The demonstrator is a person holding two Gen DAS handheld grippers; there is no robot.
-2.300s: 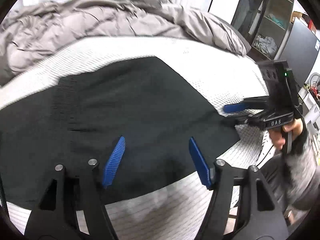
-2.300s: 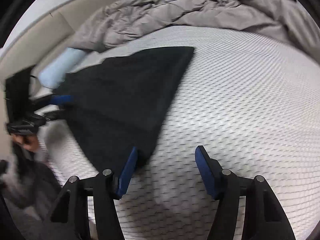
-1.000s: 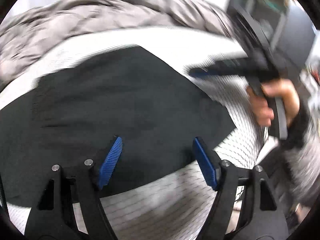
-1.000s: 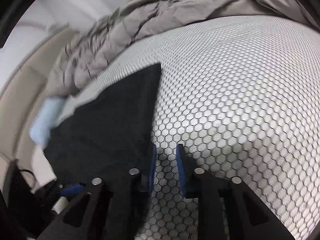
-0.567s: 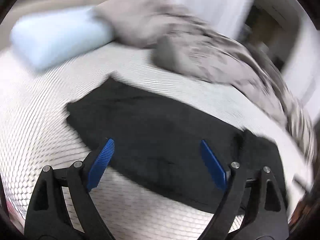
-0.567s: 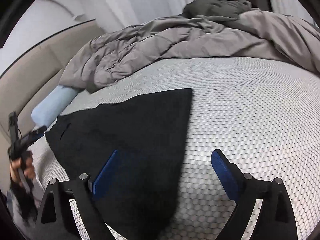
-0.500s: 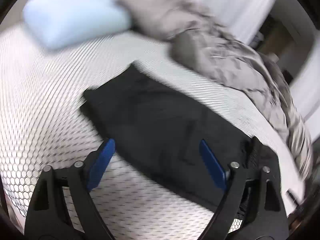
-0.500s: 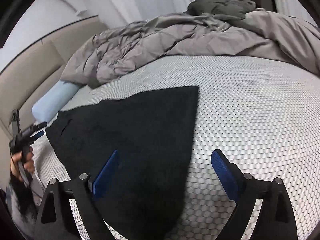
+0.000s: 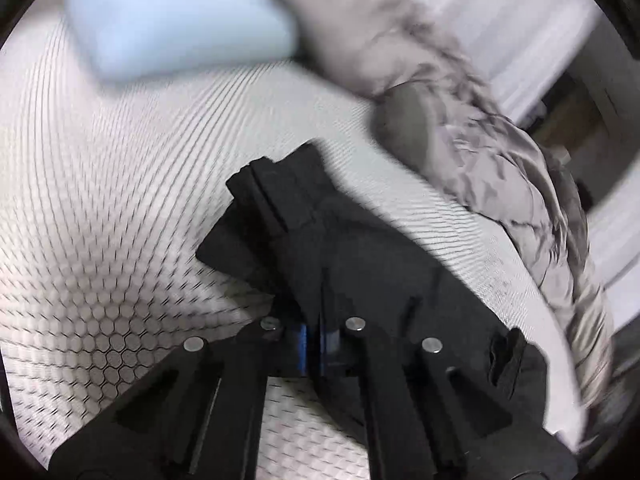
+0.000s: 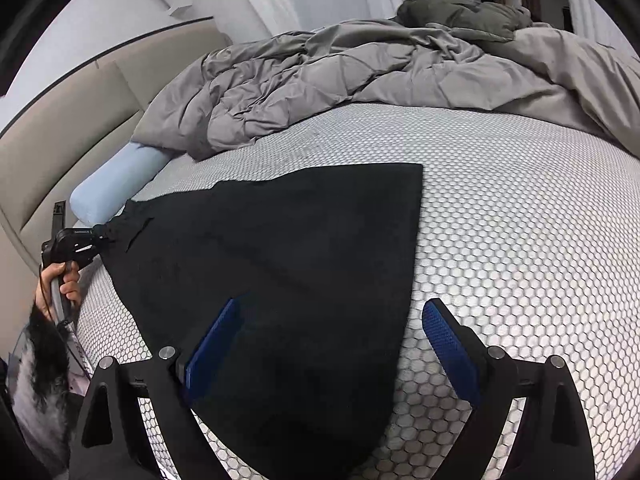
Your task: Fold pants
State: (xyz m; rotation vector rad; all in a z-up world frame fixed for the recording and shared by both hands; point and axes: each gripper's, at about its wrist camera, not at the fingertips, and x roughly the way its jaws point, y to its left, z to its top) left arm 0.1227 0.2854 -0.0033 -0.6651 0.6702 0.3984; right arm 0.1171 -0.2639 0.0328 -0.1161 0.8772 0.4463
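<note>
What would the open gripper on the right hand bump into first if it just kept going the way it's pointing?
Most likely the black pants: the right gripper points down at them, open jaws astride their near edge, nothing between. The mattress lies right underneath.

Matt black cloth pants (image 10: 288, 264); honeycomb-textured mattress (image 10: 520, 240)

Pants (image 10: 288, 264) on mattress (image 10: 520, 240) — duvet (image 10: 360, 80) behind
</note>
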